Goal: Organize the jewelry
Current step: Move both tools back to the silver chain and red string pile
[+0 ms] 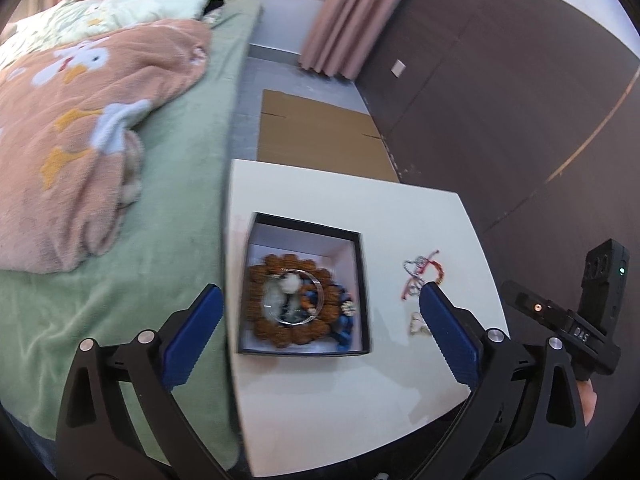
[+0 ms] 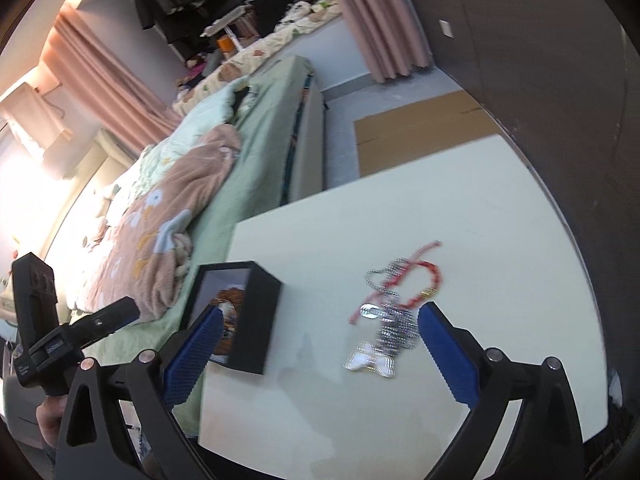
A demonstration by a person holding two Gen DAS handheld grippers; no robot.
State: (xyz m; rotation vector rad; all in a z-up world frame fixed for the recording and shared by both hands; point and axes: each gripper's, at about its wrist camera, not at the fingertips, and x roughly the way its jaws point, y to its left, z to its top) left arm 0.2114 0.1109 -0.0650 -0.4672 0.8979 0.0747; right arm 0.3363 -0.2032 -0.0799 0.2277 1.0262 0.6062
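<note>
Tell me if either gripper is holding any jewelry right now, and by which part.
Neither. The left gripper and the right gripper are both open, nothing between the pads. The chain lies on the table.

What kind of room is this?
Most likely a bedroom: a bed with a rumpled blanket sits beside a small white table, and pink curtains hang by the wall.

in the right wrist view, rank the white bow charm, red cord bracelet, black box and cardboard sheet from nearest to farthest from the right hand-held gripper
1. White bow charm, on the white table between the open right hand-held gripper's fingers.
2. Red cord bracelet, just beyond it, toward the right finger.
3. Black box, behind the left finger; close to call against the bracelet.
4. Cardboard sheet, on the floor past the table.
</note>
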